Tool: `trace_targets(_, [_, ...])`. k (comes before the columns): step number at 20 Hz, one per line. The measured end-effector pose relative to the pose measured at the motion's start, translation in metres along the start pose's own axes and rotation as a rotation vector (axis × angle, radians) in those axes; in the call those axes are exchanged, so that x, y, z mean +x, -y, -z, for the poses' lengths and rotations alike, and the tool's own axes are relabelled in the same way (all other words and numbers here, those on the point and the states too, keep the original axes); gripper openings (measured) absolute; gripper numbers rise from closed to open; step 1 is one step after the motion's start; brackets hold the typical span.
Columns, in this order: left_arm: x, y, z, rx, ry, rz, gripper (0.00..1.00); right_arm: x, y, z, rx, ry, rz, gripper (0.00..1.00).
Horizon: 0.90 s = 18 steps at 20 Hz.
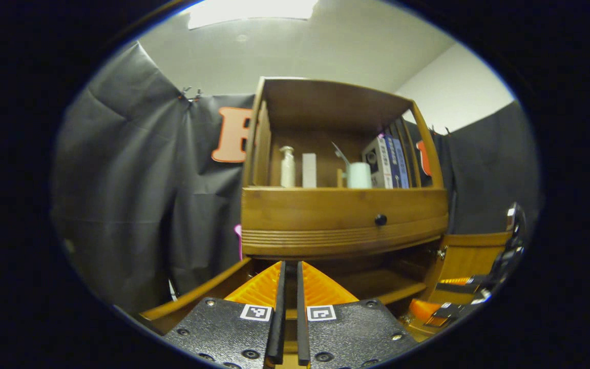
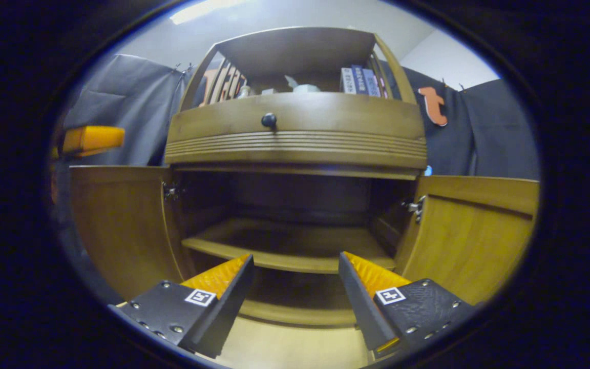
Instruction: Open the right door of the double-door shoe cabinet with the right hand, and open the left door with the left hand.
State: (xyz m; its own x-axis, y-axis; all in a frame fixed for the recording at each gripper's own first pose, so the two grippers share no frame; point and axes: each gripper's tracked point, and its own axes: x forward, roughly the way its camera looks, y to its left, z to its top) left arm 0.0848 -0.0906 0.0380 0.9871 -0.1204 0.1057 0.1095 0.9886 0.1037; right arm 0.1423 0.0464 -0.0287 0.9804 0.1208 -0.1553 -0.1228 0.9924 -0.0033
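The shoe cabinet [image 2: 295,148] stands against the booth wall with both lower doors swung out. In the right gripper view the right door [image 2: 471,236] hangs wide on its hinge [image 2: 414,206] and the left door [image 2: 118,225] stands open on the other side, with the inner shelf [image 2: 285,251] and the dark lower compartment bare between them.

The right gripper [image 2: 295,287] has its fingers spread well apart with nothing between them, and it points straight into the opening. The left gripper [image 1: 288,307] has its fingers drawn nearly together with only a thin slit between them. What looks like the top edge of the left door [image 1: 197,297] runs in from the lower left to meet them, but I cannot tell whether the pads actually pinch it (the contact is hidden below the fingertips).

Judging from how the doors lie, the task looks almost done, and the step in hand is to finish the left door's swing and let go. To do that well, the left gripper should follow the door's arc around its hinge rather than pull straight back, slow down near the end of travel so the door does not bounce, and then part its fingers before it draws away. The drawer knob [image 2: 269,120] and the shelf items above need no touching.
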Motion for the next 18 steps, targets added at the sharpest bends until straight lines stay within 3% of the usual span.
trace_targets(1, [0.003,0.012,0.011,-0.002,-0.018,0.026,0.02,-0.004,0.005,-0.005,-0.014,0.013,0.020,0.97])
trace_targets(2, [0.005,0.023,0.020,-0.012,-0.028,0.047,0.03,-0.009,0.010,-0.009,-0.031,0.023,0.039,0.98])
trace_targets(3, [0.008,0.032,0.029,-0.026,-0.039,0.064,0.11,-0.012,0.014,-0.013,-0.047,0.032,0.054,0.98])
trace_targets(6, [0.016,0.055,0.053,-0.044,-0.077,0.111,0.03,-0.025,0.022,-0.024,-0.086,0.053,0.090,0.98])
trace_targets(9, [0.015,0.068,0.071,-0.015,-0.113,0.137,0.46,-0.031,0.028,-0.031,-0.098,0.074,0.117,0.97])
trace_targets(10, [0.016,0.070,0.074,-0.016,-0.115,0.136,0.43,-0.033,0.028,-0.033,-0.096,0.078,0.124,0.97])
trace_targets(13, [0.012,0.072,0.071,-0.036,-0.095,0.133,0.98,-0.036,0.031,-0.037,-0.095,0.094,0.145,0.97])
trace_targets(15, [0.011,0.070,0.069,-0.028,-0.089,0.129,0.92,-0.037,0.032,-0.037,-0.094,0.097,0.154,0.98])
trace_targets(18, [0.012,0.064,0.074,-0.033,-0.094,0.106,0.94,-0.038,0.033,-0.036,-0.088,0.096,0.167,0.98])
